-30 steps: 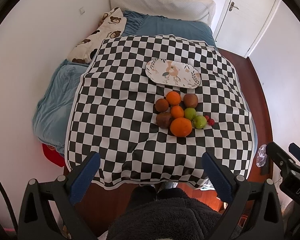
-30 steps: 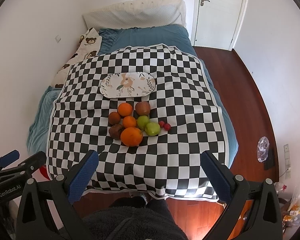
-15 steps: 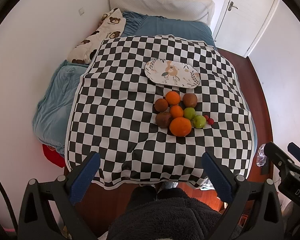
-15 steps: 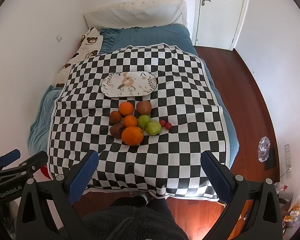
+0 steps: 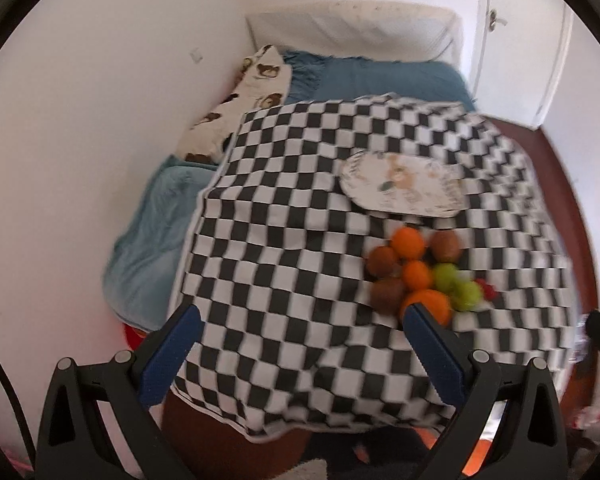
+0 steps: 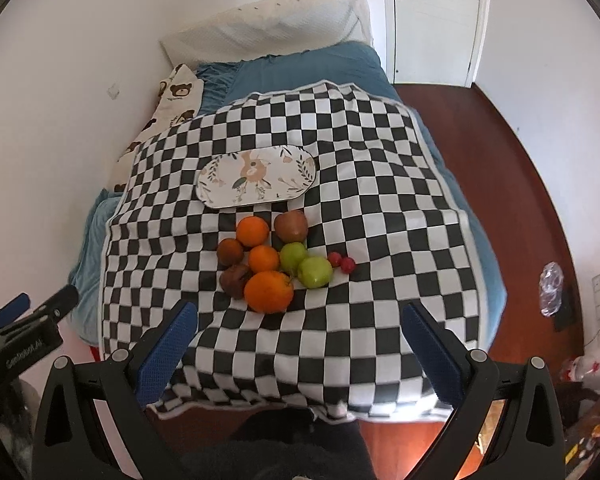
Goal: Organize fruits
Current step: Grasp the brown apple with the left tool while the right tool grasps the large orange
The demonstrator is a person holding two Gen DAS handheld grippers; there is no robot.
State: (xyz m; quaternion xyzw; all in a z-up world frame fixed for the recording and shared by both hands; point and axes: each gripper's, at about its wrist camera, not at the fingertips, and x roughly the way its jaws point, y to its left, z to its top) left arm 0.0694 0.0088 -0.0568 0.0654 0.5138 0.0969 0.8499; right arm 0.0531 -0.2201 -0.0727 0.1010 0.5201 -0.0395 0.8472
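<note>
Right wrist view: fruits point(image 6: 274, 262) sit bunched at 12 o'clock, plate point(image 6: 256, 179) empty beyond them. Right gripper point(image 6: 300, 326) and left gripper point(image 5: 298, 330) hang released, holding nothing. Nudging one round fruit on the soft cloth point(image 6: 380, 208) could roll its neighbours away.

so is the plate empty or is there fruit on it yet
Empty: the plate shows only its printed pattern; all the fruit sits on the checkered cloth beside it.

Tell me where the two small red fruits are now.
In the right wrist view, the two small red fruits lie on the checkered cloth at the pile's right edge, just right of the nearer green apple.
</note>
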